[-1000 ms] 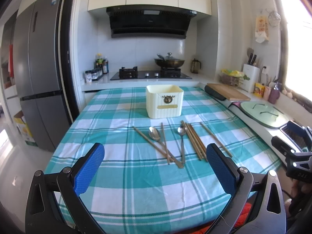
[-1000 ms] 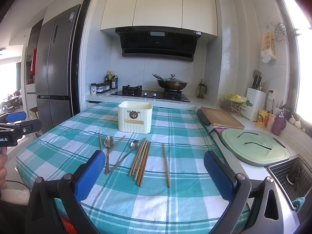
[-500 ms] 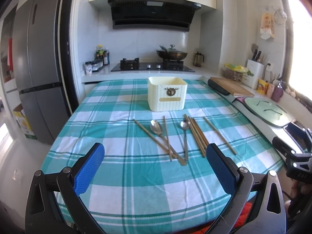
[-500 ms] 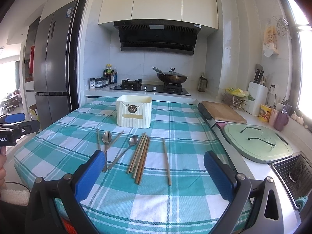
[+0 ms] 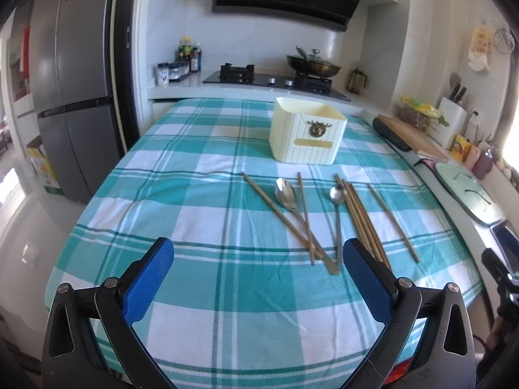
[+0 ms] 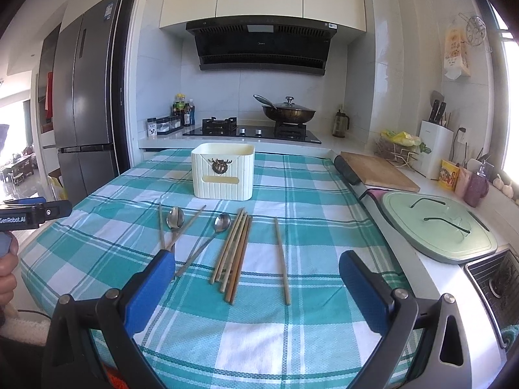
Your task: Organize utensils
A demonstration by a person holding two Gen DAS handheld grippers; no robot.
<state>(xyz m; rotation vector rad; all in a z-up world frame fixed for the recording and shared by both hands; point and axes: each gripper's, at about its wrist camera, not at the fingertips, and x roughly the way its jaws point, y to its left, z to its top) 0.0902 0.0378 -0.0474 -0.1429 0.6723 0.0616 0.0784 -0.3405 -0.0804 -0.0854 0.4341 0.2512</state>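
Both grippers have edged closer to the utensils than a second ago, the spread now filling more of each view. The left gripper [image 5: 258, 275] hovers above the near edge of the checked tablecloth [image 5: 194, 201], its blue fingers [image 5: 147, 283] spread wide with nothing between them. Ahead of it lie two spoons, the larger spoon [image 5: 287, 194] crossed by loose chopsticks [image 5: 275, 204] and the smaller spoon [image 5: 337, 207] just beside a bundle of chopsticks [image 5: 361, 217]; the handle ends sit close to the right-hand finger. A single chopstick [image 5: 392, 222] rests apart to the right. Behind them stands a cream holder [image 5: 306, 134], upright and well beyond the fingers.

The right gripper [image 6: 256, 283] is likewise wide open and holding nothing. From its view the bundle of chopsticks [image 6: 233, 253] lies between the fingers, slightly ahead, and the single chopstick [image 6: 281, 259] beside it. The two spoons [image 6: 175, 218] lie towards the left finger [image 6: 149, 291], whose tip overlaps their handles in the picture.
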